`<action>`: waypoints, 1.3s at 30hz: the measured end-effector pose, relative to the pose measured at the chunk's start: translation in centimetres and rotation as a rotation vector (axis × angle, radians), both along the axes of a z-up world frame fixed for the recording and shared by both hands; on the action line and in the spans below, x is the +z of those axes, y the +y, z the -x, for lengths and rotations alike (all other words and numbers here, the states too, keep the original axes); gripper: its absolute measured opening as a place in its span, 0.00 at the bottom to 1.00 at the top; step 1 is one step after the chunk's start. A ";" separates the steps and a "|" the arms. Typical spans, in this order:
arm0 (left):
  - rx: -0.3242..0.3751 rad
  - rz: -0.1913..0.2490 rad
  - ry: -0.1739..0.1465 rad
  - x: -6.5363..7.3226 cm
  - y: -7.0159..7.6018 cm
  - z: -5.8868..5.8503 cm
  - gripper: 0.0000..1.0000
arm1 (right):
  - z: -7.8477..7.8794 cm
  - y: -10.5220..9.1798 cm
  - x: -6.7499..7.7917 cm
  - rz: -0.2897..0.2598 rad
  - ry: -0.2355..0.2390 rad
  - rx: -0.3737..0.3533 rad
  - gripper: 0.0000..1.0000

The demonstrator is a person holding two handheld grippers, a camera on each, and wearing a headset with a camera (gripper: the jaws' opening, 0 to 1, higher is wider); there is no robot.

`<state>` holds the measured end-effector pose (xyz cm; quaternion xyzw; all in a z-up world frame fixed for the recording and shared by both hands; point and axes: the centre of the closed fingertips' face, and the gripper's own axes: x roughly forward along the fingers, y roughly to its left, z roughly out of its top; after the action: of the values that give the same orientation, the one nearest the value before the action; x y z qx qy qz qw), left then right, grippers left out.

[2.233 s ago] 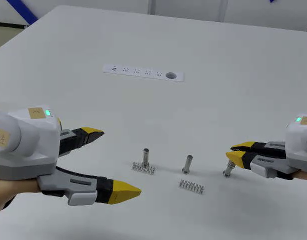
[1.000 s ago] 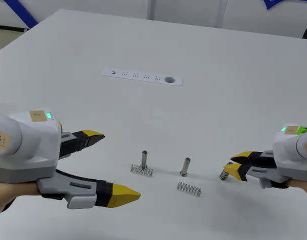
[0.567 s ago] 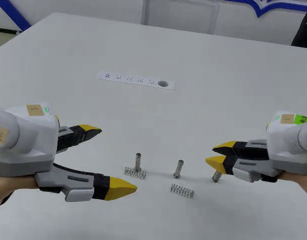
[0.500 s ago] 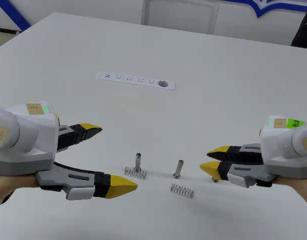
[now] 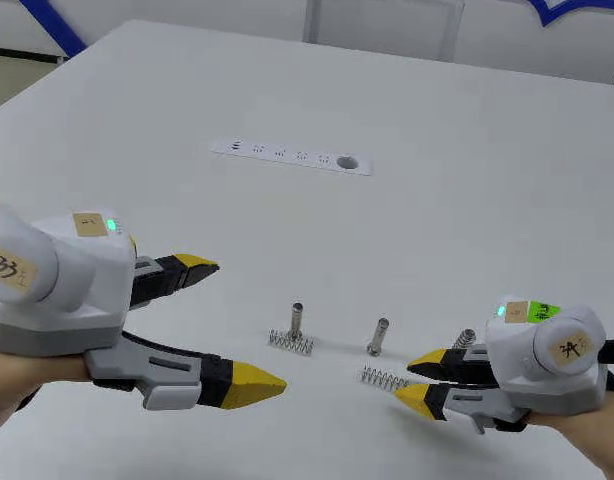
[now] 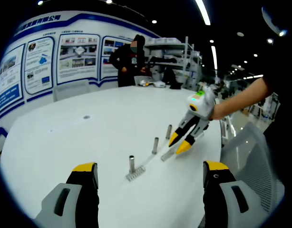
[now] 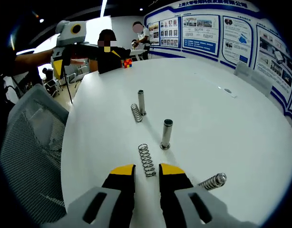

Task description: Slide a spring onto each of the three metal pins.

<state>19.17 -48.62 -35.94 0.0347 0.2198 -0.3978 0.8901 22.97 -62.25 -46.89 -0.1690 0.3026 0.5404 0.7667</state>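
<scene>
Grippers both free of load. Left grey-and-yellow gripper (image 5: 237, 325) at lower left of head view, jaws spread wide, nothing between them. Right grey-and-yellow gripper (image 5: 415, 378) at lower right, jaws narrowed to a slit but not clamped. Near end of loose steel coil spring (image 7: 146, 160) just ahead of its tips (lying flat on white tabletop (image 5: 507, 200)).

Pins in a row mid-frame:
- left upright steel pin (image 5: 296, 318), with second loose coil spring (image 5: 290, 342) lying against its foot
- middle upright steel pin (image 5: 377, 336), bare
- third steel pin (image 5: 465, 338), already sleeved in a spring, tipped over just beside right gripper

Risks, as judged:
- pinching only the end coil: likely to flick or roll the spring away
- closing hard: likely to squash coils
- swinging right gripper sideways: likely to nudge the sleeved pin or topple the middle one, both near

Room: open tabletop all round the pins. White inset socket strip (image 5: 290, 156) far up-frame, well apart. Table edge at left of right gripper view, grey mesh chair (image 7: 32, 137) beyond it.
</scene>
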 end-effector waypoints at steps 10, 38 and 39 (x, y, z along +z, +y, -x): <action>0.001 -0.009 0.013 -0.1 0.1 0.1 0.92 | -0.1 0.8 -1.3 -0.029 -0.031 0.018 0.19; -0.056 -0.009 0.000 0.6 -1.4 0.7 0.87 | 0.9 1.8 3.2 -0.057 -0.097 0.151 0.11; -0.064 -0.008 -0.002 0.6 -1.6 0.8 0.87 | 0.8 1.9 3.8 -0.060 -0.106 0.159 0.11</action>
<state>18.41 -50.27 -35.35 0.0458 0.2192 -0.4251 0.8770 22.15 -60.33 -43.11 -0.1981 0.2309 0.5984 0.7412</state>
